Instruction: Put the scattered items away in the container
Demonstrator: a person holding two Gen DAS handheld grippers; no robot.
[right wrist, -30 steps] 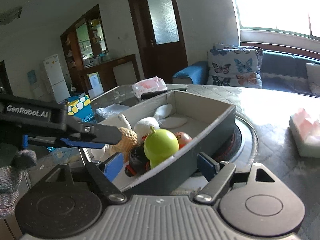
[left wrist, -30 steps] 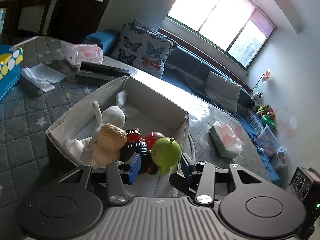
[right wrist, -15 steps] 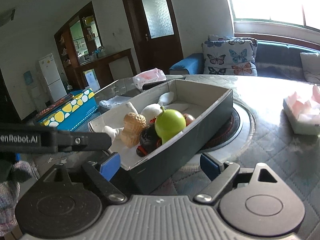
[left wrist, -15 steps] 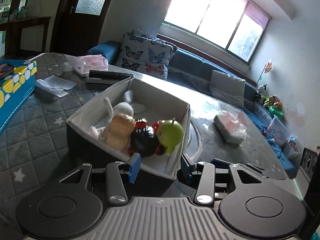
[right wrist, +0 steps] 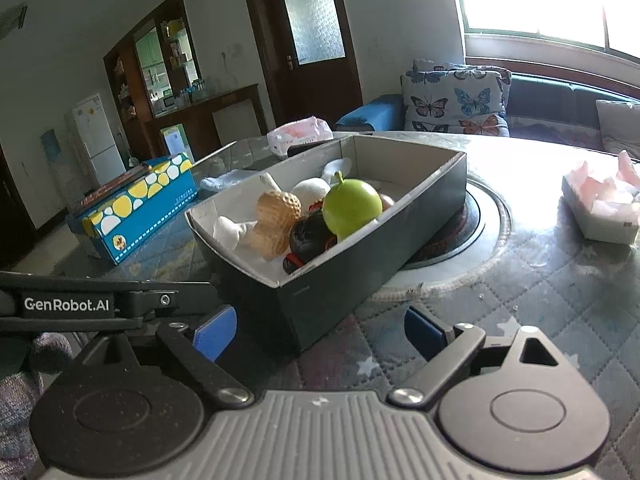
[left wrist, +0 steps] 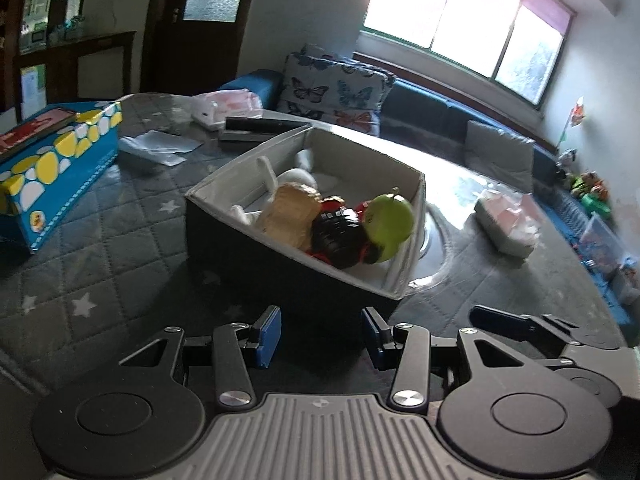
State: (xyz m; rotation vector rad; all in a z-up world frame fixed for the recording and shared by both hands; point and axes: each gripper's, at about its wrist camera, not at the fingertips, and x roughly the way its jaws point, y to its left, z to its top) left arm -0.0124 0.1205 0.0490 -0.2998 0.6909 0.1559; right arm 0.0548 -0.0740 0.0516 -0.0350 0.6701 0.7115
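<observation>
I am holding my left gripper just short of the near corner of the dark, grey-lined container, its blue pads standing apart with nothing between them. My right gripper is pointing at the same box from the other side, and its jaws are opening, wide apart and empty, the container's near corner just beyond them. The container is sitting in the middle of the star-quilted table, its far end resting over a round inset plate. Inside, crowded toward the near end, a green apple is leaning against a dark, round, ribbed item with red showing beneath it; just left of those a tan peanut-shaped toy is lying, and behind them a white plush toy is stretching toward the far wall. On the left of the table a blue box with yellow and white spots is resting well apart from the container. A pink tissue pack is sitting beyond the far end, and another tissue pack is lying far to the right. A butterfly-print cushion is propped on the blue sofa behind the table. The left tool's arm, marked GenRobot.AI, is crossing the lower left of the right wrist view.
</observation>
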